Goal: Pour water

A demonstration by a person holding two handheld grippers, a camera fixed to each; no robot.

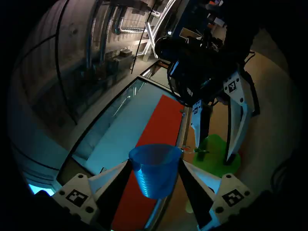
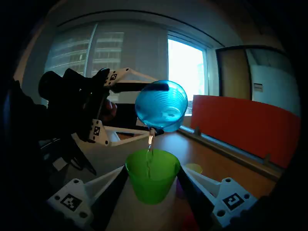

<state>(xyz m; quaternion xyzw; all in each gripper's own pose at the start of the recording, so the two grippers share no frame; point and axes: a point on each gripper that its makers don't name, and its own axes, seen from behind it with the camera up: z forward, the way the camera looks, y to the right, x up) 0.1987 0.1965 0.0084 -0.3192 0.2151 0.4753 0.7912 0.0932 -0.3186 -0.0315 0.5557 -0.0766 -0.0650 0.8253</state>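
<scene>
Left tongs [image 1: 156,165] clenched on the blue cup [image 1: 156,171], one finger pressing each side of the cup wall. Cup sits right at the fingertips, mouth facing away from the camera in the left gripper view.

Right tongs [image 2: 153,171] clenched on the green cup [image 2: 153,175], same kind of grip: both fingers against the wall, cup upright between the tips, open mouth up.

Seen from the right gripper view, the blue cup is tipped hard, mouth toward the camera, and hangs just above and slightly behind the green cup. A thin stream of water [image 2: 149,146] runs from the blue cup's lower lip straight down into the green cup's mouth. The cups are apart, joined only by the stream. A hand [image 2: 109,109] shows behind the left tongs' fingers, up and to the left of the right tongs.

Left gripper view: the right tongs sit ahead and to the right of the left tongs, fingers pointing down with the green cup between their tips.

Desk [image 2: 215,161] is wooden and lies under the right tongs. A small yellow object [image 2: 193,167] is on it just past the right-hand finger; can't tell what it is. Orange panel [image 2: 246,119] stands along the desk's far edge to the right. Bright window [image 2: 184,73] is straight ahead, behind the blue cup.
</scene>
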